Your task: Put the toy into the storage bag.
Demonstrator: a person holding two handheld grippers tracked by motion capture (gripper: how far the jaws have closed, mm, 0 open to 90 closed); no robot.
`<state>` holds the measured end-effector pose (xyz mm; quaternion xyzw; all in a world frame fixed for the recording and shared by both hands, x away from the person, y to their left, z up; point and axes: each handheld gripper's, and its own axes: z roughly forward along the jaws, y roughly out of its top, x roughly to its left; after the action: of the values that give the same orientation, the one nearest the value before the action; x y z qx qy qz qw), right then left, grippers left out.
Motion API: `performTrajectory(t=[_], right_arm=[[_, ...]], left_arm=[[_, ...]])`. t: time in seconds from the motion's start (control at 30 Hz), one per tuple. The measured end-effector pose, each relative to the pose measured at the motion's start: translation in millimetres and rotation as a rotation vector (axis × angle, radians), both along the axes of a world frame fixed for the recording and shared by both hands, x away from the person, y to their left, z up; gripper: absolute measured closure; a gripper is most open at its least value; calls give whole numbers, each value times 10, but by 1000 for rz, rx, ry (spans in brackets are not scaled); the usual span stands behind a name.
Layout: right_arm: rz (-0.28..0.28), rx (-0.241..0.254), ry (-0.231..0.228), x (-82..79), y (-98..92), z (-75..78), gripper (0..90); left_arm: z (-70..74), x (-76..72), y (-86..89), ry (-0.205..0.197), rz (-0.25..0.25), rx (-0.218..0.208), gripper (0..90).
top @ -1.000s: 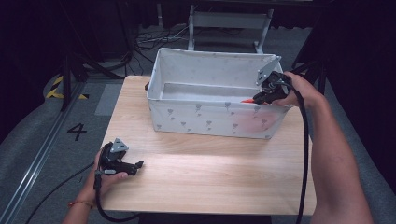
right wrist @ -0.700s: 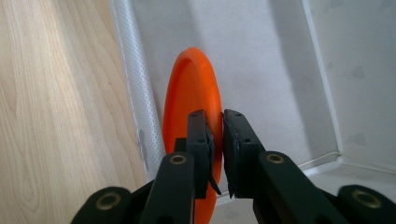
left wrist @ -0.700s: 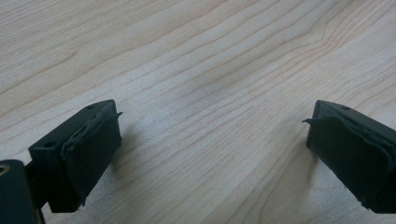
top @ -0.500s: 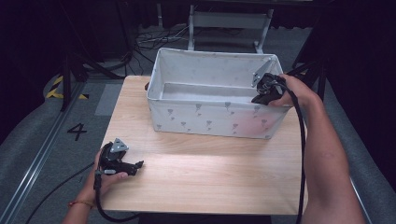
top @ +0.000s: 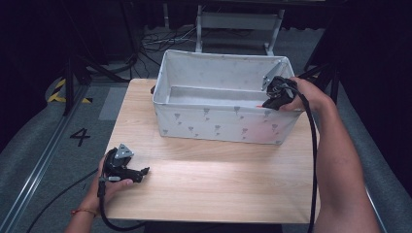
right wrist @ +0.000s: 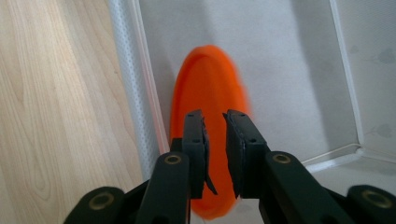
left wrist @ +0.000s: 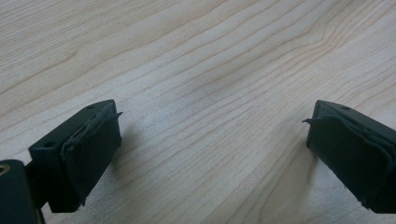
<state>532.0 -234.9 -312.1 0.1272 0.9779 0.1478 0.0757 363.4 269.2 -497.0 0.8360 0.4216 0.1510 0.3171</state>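
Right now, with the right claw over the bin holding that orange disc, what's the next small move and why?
Probably lower the disc a little before letting go. The right claw is pinching the orange disc by its edge, just inside the near wall of the white bin and apparently hanging free, so dropping it from here might make it bounce or roll.

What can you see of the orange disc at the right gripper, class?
The orange disc is round, flat, smooth and plastic-looking, with a raised rim. It hangs edge-up inside the white fabric box, close to its near wall. The right gripper has its jaws nearly closed around the disc's edge. From the high view just a red sliver shows by the gripper. Its outline looks blurred.
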Motion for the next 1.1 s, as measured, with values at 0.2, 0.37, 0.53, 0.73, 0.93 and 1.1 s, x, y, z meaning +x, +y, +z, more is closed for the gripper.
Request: performTrajectory(t=[0.2,0.37,0.53,0.73,0.93,1.1], right_arm=[[-28,69,-59,-25,-65,82,658],[-60,140,-99,-71,-124,151,573],[-113,223,-156,-150,-121,223,464],[-195,299,-256,-275,-122,301,341],[-276,386,-296,-400,-179,336,246],[-326,455,-323,-528,-251,349,229]], left_arm=[[0,0,0,0,0,0,35],[0,0,0,0,0,0,35],[0,0,0,0,0,0,35],[0,0,0,0,-1,0,35],[0,1,0,0,-1,0,35],[0,1,0,0,-1,0,35]])
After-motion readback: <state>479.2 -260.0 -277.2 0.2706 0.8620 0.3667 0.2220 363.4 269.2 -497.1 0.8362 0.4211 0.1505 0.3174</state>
